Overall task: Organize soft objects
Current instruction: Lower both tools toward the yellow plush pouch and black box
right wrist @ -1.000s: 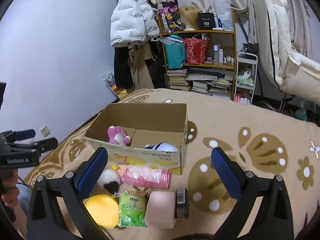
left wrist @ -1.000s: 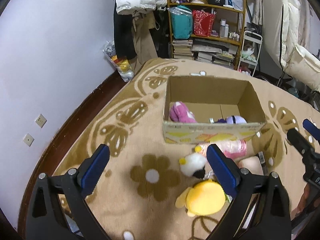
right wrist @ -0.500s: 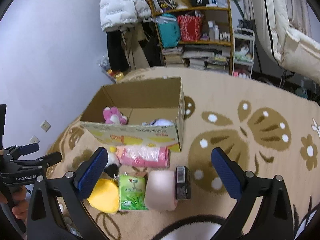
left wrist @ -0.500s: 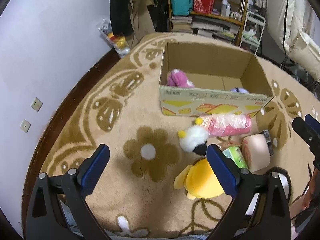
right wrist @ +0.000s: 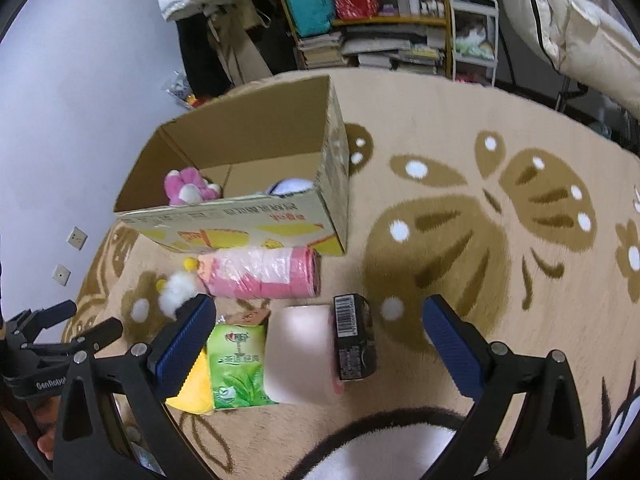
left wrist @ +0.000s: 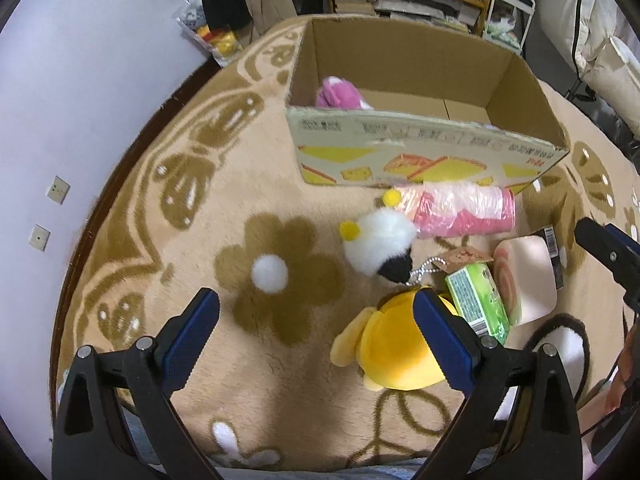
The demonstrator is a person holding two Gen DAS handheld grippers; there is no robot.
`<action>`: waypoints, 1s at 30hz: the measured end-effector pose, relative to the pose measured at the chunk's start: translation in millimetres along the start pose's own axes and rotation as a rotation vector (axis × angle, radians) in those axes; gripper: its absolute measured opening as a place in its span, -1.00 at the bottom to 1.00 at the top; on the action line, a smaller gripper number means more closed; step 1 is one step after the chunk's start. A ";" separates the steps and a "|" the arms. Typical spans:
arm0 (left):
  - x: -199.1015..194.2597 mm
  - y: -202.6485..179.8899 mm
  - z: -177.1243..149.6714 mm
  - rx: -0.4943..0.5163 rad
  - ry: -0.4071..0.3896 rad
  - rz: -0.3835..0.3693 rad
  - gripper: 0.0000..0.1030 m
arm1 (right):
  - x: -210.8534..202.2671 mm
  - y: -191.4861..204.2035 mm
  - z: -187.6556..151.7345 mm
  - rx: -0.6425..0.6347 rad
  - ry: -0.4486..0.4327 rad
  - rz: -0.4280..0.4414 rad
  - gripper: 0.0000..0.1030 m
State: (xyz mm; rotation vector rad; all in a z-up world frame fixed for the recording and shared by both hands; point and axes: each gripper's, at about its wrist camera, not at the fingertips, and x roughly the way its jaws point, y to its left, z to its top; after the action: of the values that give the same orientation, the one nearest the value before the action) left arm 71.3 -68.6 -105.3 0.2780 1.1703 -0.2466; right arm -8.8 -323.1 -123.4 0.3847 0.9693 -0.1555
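- Left gripper [left wrist: 316, 328]: fingers spread wide, nothing between them, hovering over the flowered rug [left wrist: 224, 216]; its right blue pad [left wrist: 440, 340] overlaps the yellow plush toy [left wrist: 388, 352] in view, contact cannot be told.
- Right gripper [right wrist: 320, 348]: fingers spread wide, empty, above the row of items on the rug; left gripper visible at the left edge of this view.
- Between the right gripper's fingers in view: green tissue pack [right wrist: 238, 364], pale pink roll [right wrist: 302, 354], small black box with barcode [right wrist: 354, 336], lying side by side, touching or nearly so.
- Yellow plush toy lies just left of the green tissue pack, partly under it in the right wrist view.
- White fluffy toy with yellow pom-poms and a black end [left wrist: 378, 242] lies beyond the yellow one, a bead chain and tag beside it.
- Pink roll wrapped in clear plastic [left wrist: 464, 208] lies along the front wall of the cardboard box [left wrist: 420, 152], just beside it.
- Box is open at the top; inside it a pink plush toy [right wrist: 186, 186] at the left and a pale purple-white soft thing [right wrist: 290, 186] near the front wall.
- Behind the box: cluttered shelf [right wrist: 372, 28], hanging clothes, white wall.
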 end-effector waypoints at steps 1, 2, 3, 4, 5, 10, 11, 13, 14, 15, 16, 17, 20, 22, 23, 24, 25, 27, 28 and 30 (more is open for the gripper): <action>2.9 -1.5 -0.7 0.001 0.011 -0.006 0.88 | 2.9 -1.9 0.2 0.008 0.009 0.000 1.00; 6.6 -3.3 -1.0 0.003 0.026 -0.012 0.88 | 5.7 -2.9 0.7 0.015 0.018 -0.003 1.00; 9.2 -4.5 -1.5 0.003 0.036 -0.013 0.88 | 8.2 -3.5 1.4 0.021 0.026 -0.006 1.00; 11.9 -5.7 -1.7 0.002 0.045 -0.014 0.88 | 10.9 -4.7 1.6 0.026 0.037 -0.008 0.97; 15.6 -7.6 -1.9 0.004 0.057 -0.015 0.88 | 14.5 -5.9 1.4 0.032 0.052 -0.007 0.92; 25.0 -16.6 -3.6 0.031 0.085 -0.003 0.88 | 32.1 -11.3 -1.2 0.060 0.132 -0.017 0.65; 26.1 -17.9 -3.8 0.036 0.089 -0.002 0.88 | 35.7 -13.3 -1.8 0.069 0.150 -0.018 0.56; 30.9 -21.4 -4.7 0.046 0.104 -0.002 0.88 | 40.3 -16.4 -3.5 0.084 0.176 -0.020 0.43; 33.5 -23.1 -4.9 0.053 0.114 -0.005 0.88 | 41.1 -17.9 -4.5 0.090 0.181 -0.021 0.36; 36.3 -25.0 -5.3 0.060 0.124 -0.006 0.88 | 41.8 -19.3 -4.5 0.096 0.183 -0.020 0.33; 38.3 -26.5 -5.3 0.065 0.130 -0.005 0.88 | 42.2 -20.7 -4.2 0.103 0.185 -0.017 0.28; 39.4 -28.1 -5.6 0.070 0.135 -0.004 0.88 | 42.6 -22.4 -4.2 0.110 0.184 -0.014 0.22; 43.3 -32.3 -6.6 0.079 0.150 -0.011 0.88 | 42.0 -23.9 -3.5 0.119 0.179 -0.013 0.14; 44.4 -34.8 -7.7 0.083 0.159 -0.026 0.88 | 40.8 -24.7 -2.4 0.122 0.174 -0.013 0.14; 44.7 -36.3 -8.1 0.086 0.162 -0.034 0.88 | 40.1 -25.3 -2.0 0.122 0.170 -0.015 0.14; 44.7 -37.8 -9.0 0.089 0.164 -0.039 0.88 | 39.7 -25.9 -1.7 0.123 0.167 -0.016 0.14; 45.9 -38.7 -9.2 0.092 0.167 -0.043 0.88 | 39.8 -26.2 -1.2 0.122 0.167 -0.019 0.14; 47.7 -43.2 -11.0 0.103 0.179 -0.047 0.88 | 42.3 -26.2 -0.7 0.121 0.174 -0.025 0.14; 48.5 -45.5 -12.0 0.108 0.185 -0.043 0.88 | 43.8 -26.4 -1.1 0.121 0.180 -0.030 0.13; 51.4 -47.9 -13.8 0.114 0.196 -0.034 0.88 | 46.5 -27.5 -2.1 0.123 0.192 -0.037 0.12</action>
State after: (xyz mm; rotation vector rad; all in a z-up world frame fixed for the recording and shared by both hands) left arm 62.5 -111.3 -162.1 0.3889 1.3573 -0.3221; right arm 7.4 -345.8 -169.7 0.5016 1.1599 -0.2151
